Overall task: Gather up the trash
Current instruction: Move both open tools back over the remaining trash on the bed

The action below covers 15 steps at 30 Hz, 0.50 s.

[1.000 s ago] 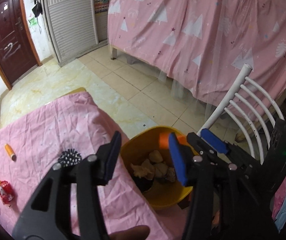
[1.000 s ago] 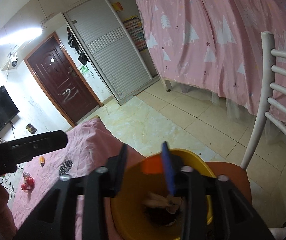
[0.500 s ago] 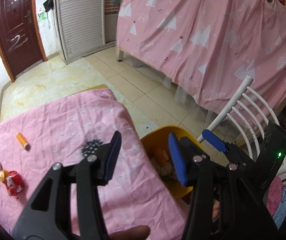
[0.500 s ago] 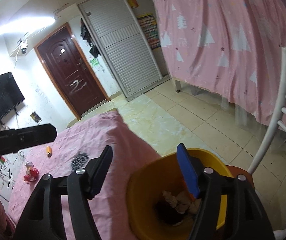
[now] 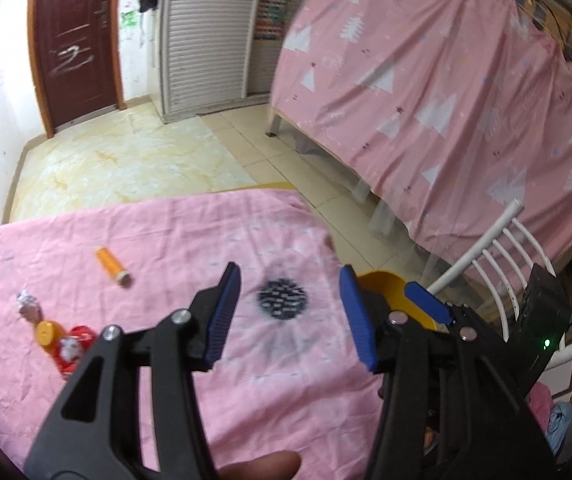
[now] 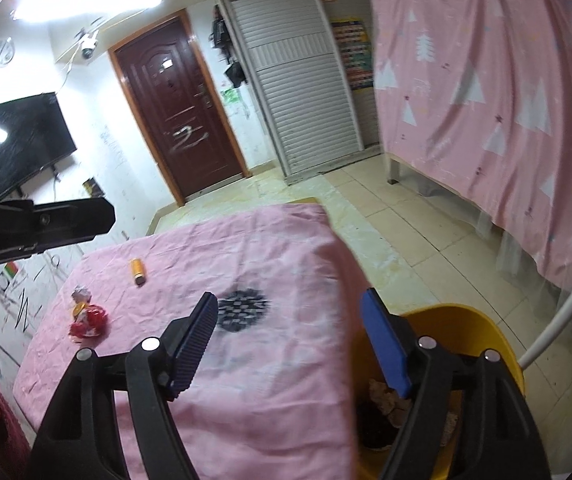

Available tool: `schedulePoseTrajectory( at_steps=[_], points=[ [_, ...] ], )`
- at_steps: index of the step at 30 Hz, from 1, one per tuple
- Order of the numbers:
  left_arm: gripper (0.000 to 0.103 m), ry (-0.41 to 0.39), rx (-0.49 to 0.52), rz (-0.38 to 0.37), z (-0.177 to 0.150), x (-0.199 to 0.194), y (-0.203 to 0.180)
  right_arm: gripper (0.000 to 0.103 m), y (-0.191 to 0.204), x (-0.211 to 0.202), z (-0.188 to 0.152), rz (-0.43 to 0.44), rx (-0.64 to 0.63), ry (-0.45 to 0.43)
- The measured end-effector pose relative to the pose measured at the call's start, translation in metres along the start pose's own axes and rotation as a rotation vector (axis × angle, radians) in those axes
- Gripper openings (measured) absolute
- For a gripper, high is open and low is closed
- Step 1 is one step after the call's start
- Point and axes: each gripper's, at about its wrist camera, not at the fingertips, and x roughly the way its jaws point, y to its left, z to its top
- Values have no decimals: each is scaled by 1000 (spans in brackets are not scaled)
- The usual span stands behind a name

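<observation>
On the pink tablecloth (image 5: 165, 240) lie an orange tube (image 5: 111, 266) (image 6: 138, 271), a red wrapper with a yellow cap (image 5: 67, 344) (image 6: 87, 318) and a small crumpled scrap (image 5: 27, 304) (image 6: 81, 293). The yellow bin (image 6: 466, 324) (image 5: 390, 292) stands by the table's right edge with crumpled paper (image 6: 386, 396) inside. My left gripper (image 5: 289, 280) hovers open over the cloth's black patterned spot (image 5: 281, 300), holding nothing. My right gripper (image 6: 289, 300) straddles the table edge and bin rim; its jaws are opening with nothing between them.
A white slatted chair (image 5: 502, 248) stands right behind the bin. A bed draped in a pink tree-print sheet (image 5: 426, 100) fills the right side. Tiled floor (image 5: 125, 160) leads to a brown door (image 6: 177, 120). A dark screen (image 6: 25, 140) hangs on the left wall.
Both grippers swung left from above the bin toward the table. The right jaws widened and let an orange piece drop into the bin.
</observation>
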Motion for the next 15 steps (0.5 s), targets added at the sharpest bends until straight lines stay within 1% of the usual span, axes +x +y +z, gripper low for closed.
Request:
schedulePoseTrajectory(
  at_steps=[8,9,10,11,15],
  points=[
    [50,-20,-61,32,-5,-17,55,69,53,22,1,31,-81,44],
    [51,-23,-69,39,-6,-19,64,70,60,25,1,37,-91,50],
    [56,-26,-77,44,-6,-21,71,70,66,26,1,42,-99,53],
    [58,-29,-86,51,-7,-23,79,71,74,29,0,47,-110,57],
    [58,-33,-129,73,-9,-27,111,73,100,37,0,58,-149,71]
  ],
)
